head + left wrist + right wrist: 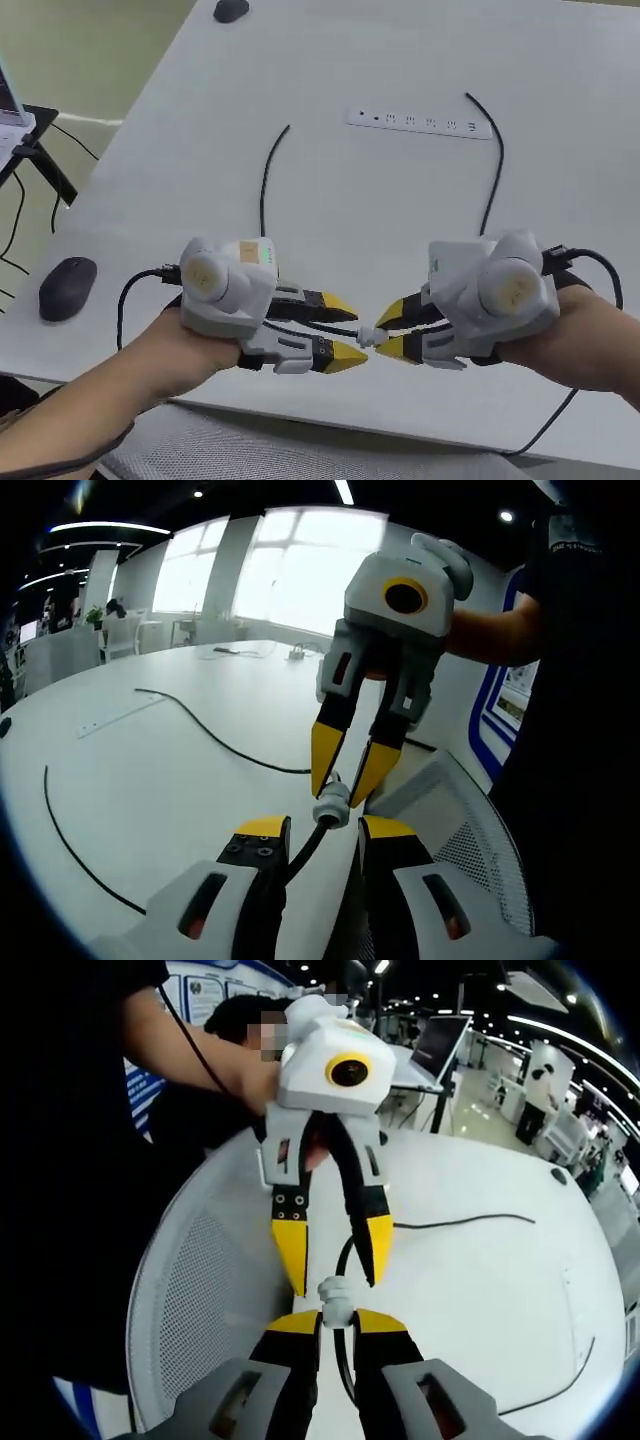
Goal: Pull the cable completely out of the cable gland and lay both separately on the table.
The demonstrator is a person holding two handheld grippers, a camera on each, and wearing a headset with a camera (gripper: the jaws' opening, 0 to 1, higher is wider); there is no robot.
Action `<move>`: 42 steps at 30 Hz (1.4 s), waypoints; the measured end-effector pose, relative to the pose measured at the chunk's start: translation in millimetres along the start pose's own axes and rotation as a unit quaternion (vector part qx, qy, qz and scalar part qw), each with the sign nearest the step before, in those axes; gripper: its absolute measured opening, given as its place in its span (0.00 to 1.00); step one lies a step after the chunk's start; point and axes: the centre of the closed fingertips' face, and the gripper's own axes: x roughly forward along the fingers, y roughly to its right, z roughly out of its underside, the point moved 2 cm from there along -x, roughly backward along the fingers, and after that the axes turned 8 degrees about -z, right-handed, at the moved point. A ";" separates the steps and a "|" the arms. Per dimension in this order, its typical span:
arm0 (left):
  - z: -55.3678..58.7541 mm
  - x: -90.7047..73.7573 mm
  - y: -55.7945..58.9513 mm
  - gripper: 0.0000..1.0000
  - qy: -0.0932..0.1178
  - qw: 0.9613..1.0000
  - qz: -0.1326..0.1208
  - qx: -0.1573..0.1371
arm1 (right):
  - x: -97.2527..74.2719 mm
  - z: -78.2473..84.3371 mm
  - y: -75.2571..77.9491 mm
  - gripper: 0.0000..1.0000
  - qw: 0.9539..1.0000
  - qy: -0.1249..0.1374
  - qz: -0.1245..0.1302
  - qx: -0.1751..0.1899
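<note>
A small white cable gland (371,337) hangs in the air at the table's near edge, with a thin black cable (322,329) running through it. My right gripper (384,333) is shut on the gland (337,1298), its yellow tips pinching both sides. My left gripper (358,332) faces it tip to tip and stands open, and the cable (303,848) passes loosely between its jaws. In the left gripper view the gland (332,803) sits just beyond my left gripper (323,827). A short run of cable (345,1360) also trails back between the jaws of my right gripper (337,1322).
Two loose black cables (265,180) (494,170) lie on the white table (380,220), with a white power strip (420,122) behind them. One dark mouse (68,286) sits at the left edge and another (230,10) at the far end. A mesh chair (200,450) stands below the near edge.
</note>
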 end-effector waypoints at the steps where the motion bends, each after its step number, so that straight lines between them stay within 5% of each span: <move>1: 0.0 0.2 0.0 0.26 -0.001 1.000 0.002 -0.001 | 0.0 0.3 0.0 0.06 1.000 0.000 -0.001 -0.001; 15: -1.2 4.7 2.3 0.16 0.003 1.000 0.024 0.010 | 2.3 2.6 1.8 0.06 1.000 -0.001 -0.008 -0.013; 28: -2.6 4.2 -0.2 0.15 -0.007 1.000 0.013 0.014 | 3.5 2.7 3.7 0.08 0.999 0.013 0.002 -0.039; 36: -5.0 3.0 0.6 0.15 -0.013 1.000 0.019 0.006 | -0.8 3.5 4.7 0.08 0.999 0.050 0.001 0.008; 39: -6.8 2.5 0.1 0.15 -0.014 1.000 0.019 0.006 | -5.8 3.4 6.5 0.09 0.994 0.088 -0.011 0.060; 41: -7.5 2.1 -0.8 0.15 -0.014 1.000 0.016 0.010 | -10.6 3.2 8.1 0.10 0.986 0.122 -0.032 0.107; 42: -8.1 1.6 -0.9 0.15 -0.013 1.000 0.017 0.011 | -14.3 2.2 11.2 0.11 0.978 0.148 -0.043 0.138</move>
